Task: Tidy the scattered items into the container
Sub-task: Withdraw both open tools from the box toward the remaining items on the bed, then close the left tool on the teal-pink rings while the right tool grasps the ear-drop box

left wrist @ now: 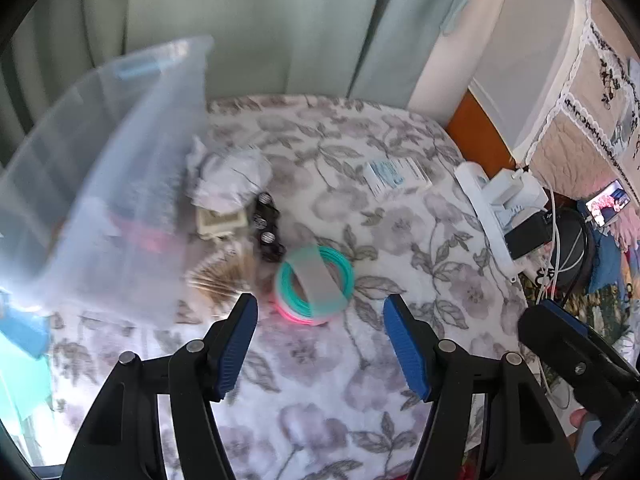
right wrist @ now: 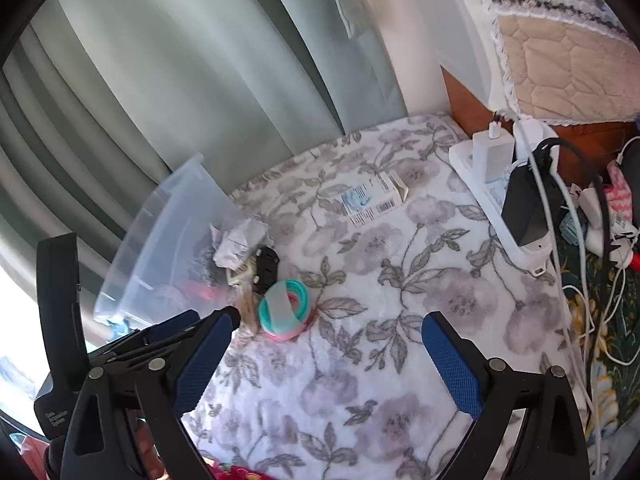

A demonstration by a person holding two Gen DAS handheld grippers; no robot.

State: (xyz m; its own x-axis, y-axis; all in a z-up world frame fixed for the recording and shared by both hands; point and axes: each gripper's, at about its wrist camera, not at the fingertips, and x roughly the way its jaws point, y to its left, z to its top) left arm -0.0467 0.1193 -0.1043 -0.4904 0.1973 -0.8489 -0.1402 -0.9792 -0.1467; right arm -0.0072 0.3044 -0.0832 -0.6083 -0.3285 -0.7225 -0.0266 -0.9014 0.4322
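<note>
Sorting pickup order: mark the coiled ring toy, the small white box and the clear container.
coiled ring toy (left wrist: 314,285), left wrist view, grey band across it
small white box (right wrist: 370,199), right wrist view, printed top face
clear container (right wrist: 168,232), right wrist view, side wall

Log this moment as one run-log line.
left gripper: open, empty | right gripper: open, empty | spring toy: on blanket | clear bin: tilted

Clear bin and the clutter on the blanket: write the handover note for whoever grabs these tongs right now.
Left tongs: open, empty, just short of the ring toy.
Right tongs: open, empty, over bare blanket.
Clear bin sits at the left; something red shows through its wall.
Still out: ring toy, black battery pack, crumpled paper, small card and wooden sticks clustered beside the bin; white box alone further back.
Left to do: everything on the blanket. The ring toy looks the easiest first pick.
</note>
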